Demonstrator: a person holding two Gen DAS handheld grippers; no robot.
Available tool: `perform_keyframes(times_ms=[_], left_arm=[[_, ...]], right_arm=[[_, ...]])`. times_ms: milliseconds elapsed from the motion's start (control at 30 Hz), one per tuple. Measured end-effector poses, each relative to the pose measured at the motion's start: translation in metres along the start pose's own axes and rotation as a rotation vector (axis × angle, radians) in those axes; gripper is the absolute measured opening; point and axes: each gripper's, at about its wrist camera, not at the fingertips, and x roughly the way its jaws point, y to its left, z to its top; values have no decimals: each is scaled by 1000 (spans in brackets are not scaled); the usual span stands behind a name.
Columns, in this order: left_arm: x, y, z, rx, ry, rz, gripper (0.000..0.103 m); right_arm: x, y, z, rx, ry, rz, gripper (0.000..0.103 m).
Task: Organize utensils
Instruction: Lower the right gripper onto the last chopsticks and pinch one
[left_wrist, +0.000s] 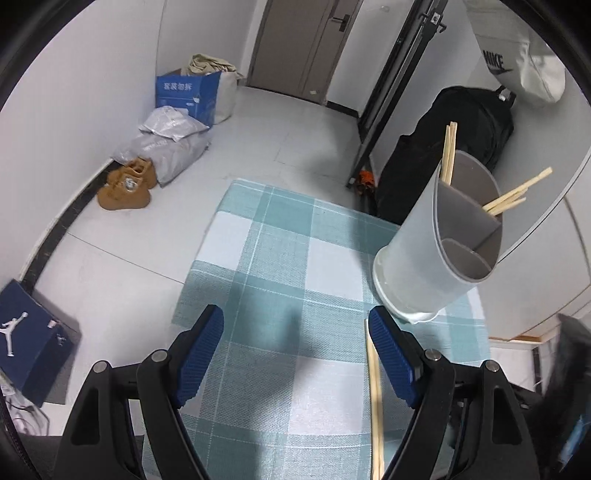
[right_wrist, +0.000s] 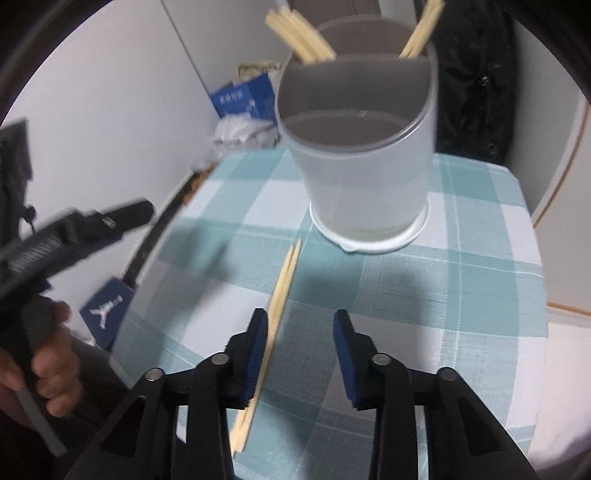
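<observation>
A grey utensil holder with inner dividers stands on the checked tablecloth. Several wooden chopsticks stick out of its back compartments; the front compartment looks empty. A loose pair of chopsticks lies flat on the cloth in front of it. My left gripper is open and wide, and the pair lies just inside its right finger. My right gripper hangs open over the cloth, the pair running under its left finger. Nothing is pinched in either.
In the right wrist view a hand holds the left gripper at the left. On the floor lie a dark blue shoebox, brown shoes, grey bags and a blue carton. A black bag leans behind the table.
</observation>
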Motion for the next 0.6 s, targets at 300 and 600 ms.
perform_keyframes(times_ms=[300, 600], left_arm=[[-1, 16, 9, -18, -6, 36, 77], [2, 31, 16, -68, -6, 71, 77]], right_arm=[[45, 9, 17, -21, 103, -41, 26], [60, 21, 27, -107, 150, -133, 21]])
